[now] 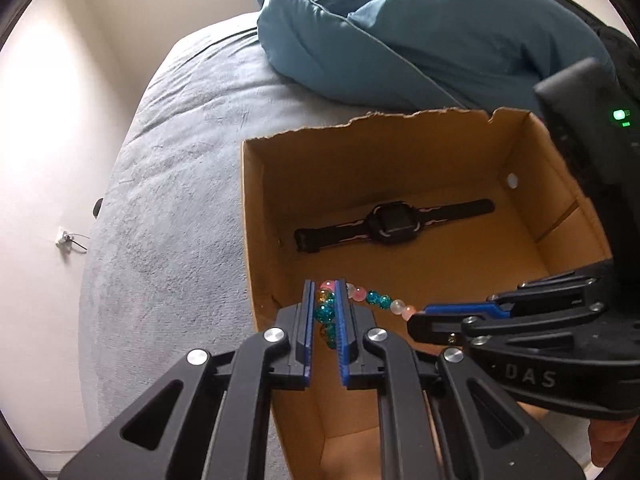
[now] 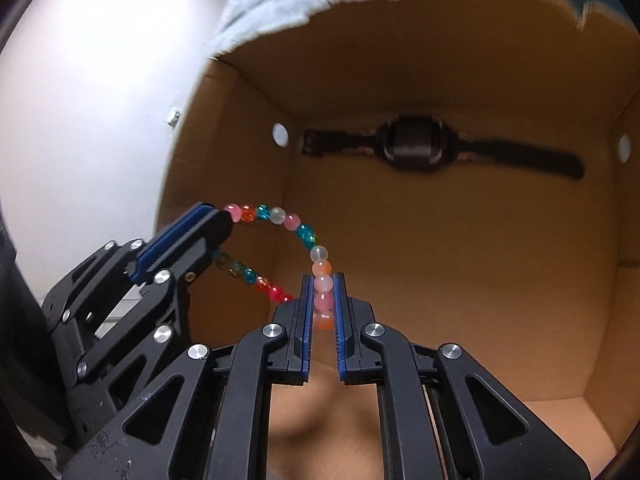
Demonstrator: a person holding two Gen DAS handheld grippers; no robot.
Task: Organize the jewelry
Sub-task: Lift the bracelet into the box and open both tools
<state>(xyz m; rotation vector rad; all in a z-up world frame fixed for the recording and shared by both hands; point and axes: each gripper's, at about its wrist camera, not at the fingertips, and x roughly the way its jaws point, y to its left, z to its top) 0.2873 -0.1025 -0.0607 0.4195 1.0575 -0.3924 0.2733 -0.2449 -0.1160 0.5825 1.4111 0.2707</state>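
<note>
A bracelet of pink, orange, teal and white beads hangs stretched between both grippers over an open cardboard box. My left gripper is shut on one end of the bracelet. My right gripper is shut on the other end. In the left wrist view the right gripper comes in from the right. In the right wrist view the left gripper comes in from the left. A black watch lies flat on the box floor near the far wall; it also shows in the right wrist view.
The box stands on a bed with a grey sheet. A crumpled blue duvet lies behind the box. A white wall runs along the left, with a socket low down.
</note>
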